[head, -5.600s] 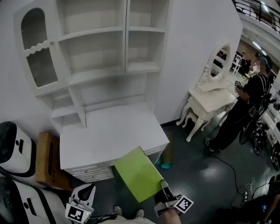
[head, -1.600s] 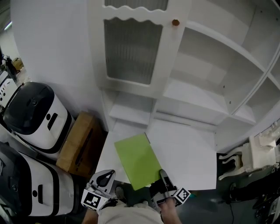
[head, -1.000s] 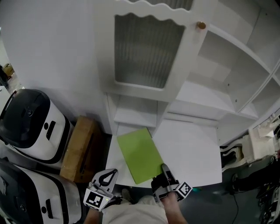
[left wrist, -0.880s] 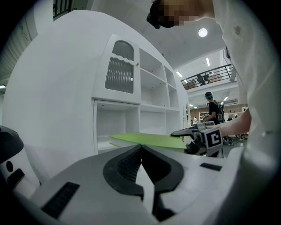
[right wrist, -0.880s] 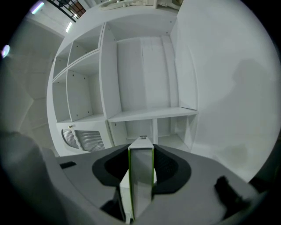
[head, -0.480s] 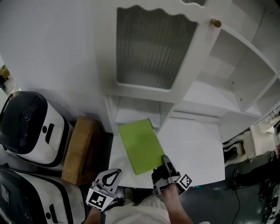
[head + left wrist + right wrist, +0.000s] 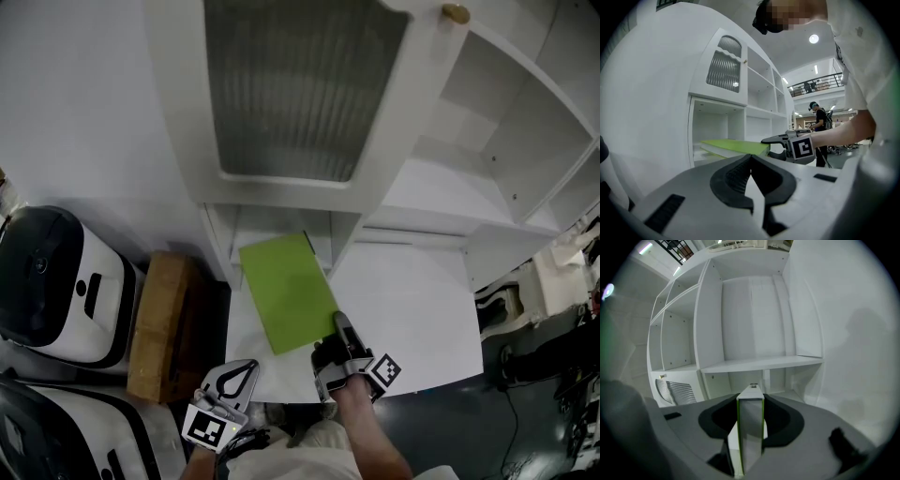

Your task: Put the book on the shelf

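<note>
Right gripper (image 7: 334, 328) is clamped on the green book's (image 7: 286, 292) near corner. In the last second the book's far edge has reached the mouth of the low shelf (image 7: 267, 223); the rest hangs over the counter (image 7: 412, 300). Left gripper (image 7: 230, 380) is closed and empty, well back from the shelf. Insertion looks next.

The book (image 7: 286, 292) lies flat over the left part of the worktop (image 7: 412, 300), with its near corner in the right gripper (image 7: 337, 326). Its far end is at the mouth of the low shelf (image 7: 272, 225), under the cupboard door (image 7: 291, 84). Open shelves (image 7: 469, 187) are to the right. The left gripper (image 7: 242, 372) is nearer the person, off the worktop's edge. A box (image 7: 159, 323) stands left of the worktop.
</note>
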The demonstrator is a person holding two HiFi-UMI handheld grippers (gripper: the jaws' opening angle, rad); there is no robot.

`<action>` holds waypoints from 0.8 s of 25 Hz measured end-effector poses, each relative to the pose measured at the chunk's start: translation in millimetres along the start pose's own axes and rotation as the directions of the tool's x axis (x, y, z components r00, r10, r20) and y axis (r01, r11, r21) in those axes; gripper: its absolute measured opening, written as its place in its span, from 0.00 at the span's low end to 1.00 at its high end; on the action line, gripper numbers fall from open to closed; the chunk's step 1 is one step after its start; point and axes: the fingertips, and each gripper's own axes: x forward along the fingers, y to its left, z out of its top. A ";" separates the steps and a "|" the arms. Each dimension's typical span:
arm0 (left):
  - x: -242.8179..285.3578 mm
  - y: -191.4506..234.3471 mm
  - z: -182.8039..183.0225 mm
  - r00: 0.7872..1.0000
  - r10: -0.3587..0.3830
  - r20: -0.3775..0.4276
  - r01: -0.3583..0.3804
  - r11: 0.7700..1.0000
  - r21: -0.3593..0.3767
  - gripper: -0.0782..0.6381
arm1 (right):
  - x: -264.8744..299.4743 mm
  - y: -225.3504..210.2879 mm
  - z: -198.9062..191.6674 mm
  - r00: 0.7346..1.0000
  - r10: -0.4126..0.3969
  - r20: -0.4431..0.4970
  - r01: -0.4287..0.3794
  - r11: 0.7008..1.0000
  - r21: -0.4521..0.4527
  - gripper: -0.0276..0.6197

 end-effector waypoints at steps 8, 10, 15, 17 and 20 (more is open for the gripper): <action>19.1 -3.1 -3.5 1.000 -0.016 0.008 0.015 1.000 0.019 0.12 | 17.0 -11.4 6.7 1.000 -0.030 0.002 0.030 0.999 -0.039 0.27; 20.7 -3.8 -4.4 1.000 -0.012 0.014 0.012 1.000 0.007 0.12 | 22.0 -10.9 8.3 1.000 -0.021 0.002 0.021 0.999 -0.043 0.27; 21.1 -3.4 -10.3 1.000 0.001 0.010 -0.001 1.000 -0.030 0.12 | 36.1 -17.1 7.6 1.000 -0.024 0.002 0.024 0.998 -0.058 0.27; 21.8 -1.8 -12.3 1.000 0.009 0.008 -0.008 0.999 -0.038 0.12 | 42.6 -19.4 5.4 1.000 -0.026 0.001 0.026 0.998 -0.057 0.27; 22.0 -1.3 -12.0 1.000 0.013 0.011 -0.012 0.999 -0.040 0.12 | 50.3 -24.1 4.8 0.999 -0.032 0.010 0.032 0.998 -0.055 0.27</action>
